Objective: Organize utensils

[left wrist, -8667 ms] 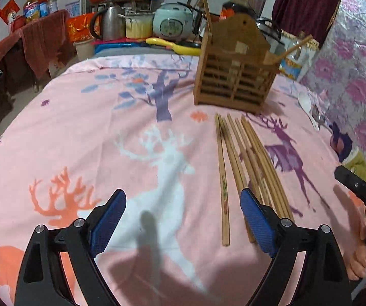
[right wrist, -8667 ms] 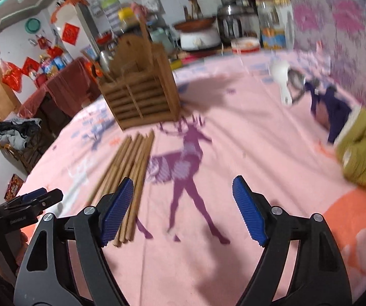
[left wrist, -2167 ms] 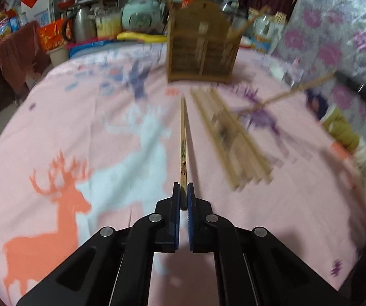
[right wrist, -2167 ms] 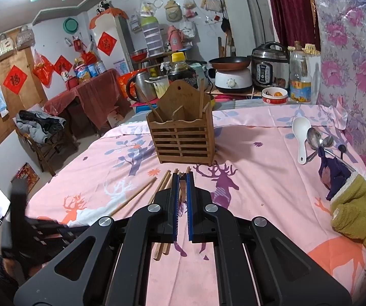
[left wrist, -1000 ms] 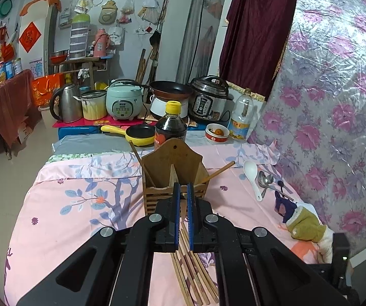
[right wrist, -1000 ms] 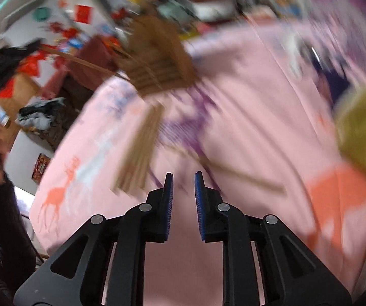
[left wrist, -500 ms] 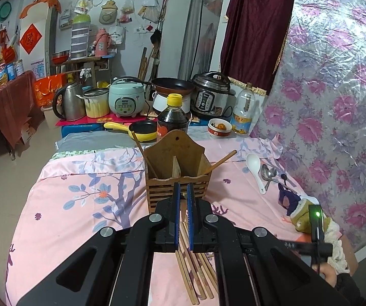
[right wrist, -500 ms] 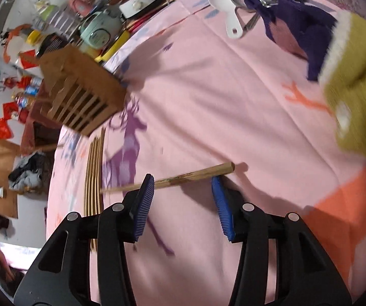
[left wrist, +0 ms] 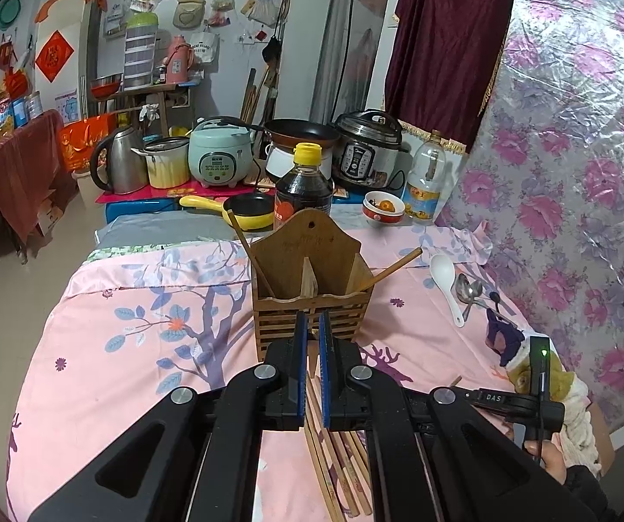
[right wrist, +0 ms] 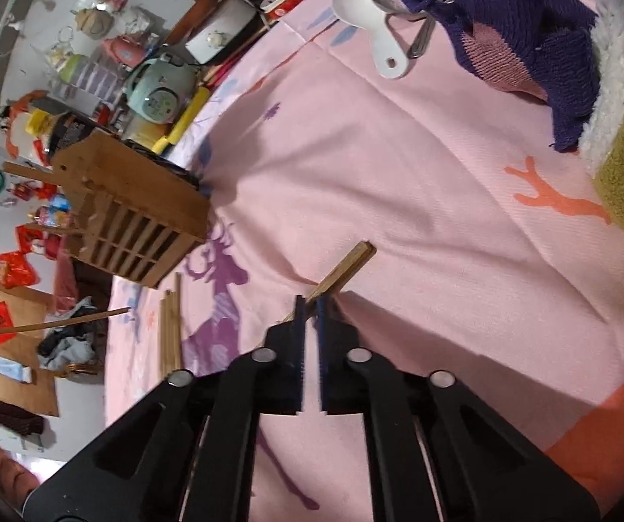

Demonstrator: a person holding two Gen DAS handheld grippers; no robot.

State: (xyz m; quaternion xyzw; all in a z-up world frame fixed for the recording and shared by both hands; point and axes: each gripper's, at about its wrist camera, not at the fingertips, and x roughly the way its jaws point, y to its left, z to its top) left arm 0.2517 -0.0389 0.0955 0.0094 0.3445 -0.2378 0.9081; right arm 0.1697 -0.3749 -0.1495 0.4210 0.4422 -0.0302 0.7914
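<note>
A single chopstick (right wrist: 341, 270), light, stiff and thin, lies mid-worktop (right wrist: 398, 182), the right tongs (right wrist: 309, 304) pinched narrow around its near end. The left tongs (left wrist: 309, 326) hold another chopstick above the wooden holder (left wrist: 312, 287); remaining chopsticks (left wrist: 338, 456) lie near the front edge.

Both views evenly lit, indoor ambient light, no hard glare on cloth. Strong fisheye: black vignette at corners, walls and curtain (left wrist: 442, 39) bend near edges. Left wrist view sharp in centre, slight softness at rim. Plastic wall cover (left wrist: 581, 139) shows shiny wrinkle highlights. Right wrist view tilted, sharp on pink sheet (right wrist: 398, 174); soft shadow beside wooden holder (right wrist: 138, 213) and under right claw (right wrist: 309, 304). Background w/ mild blur, upper left a bit washed out.
</note>
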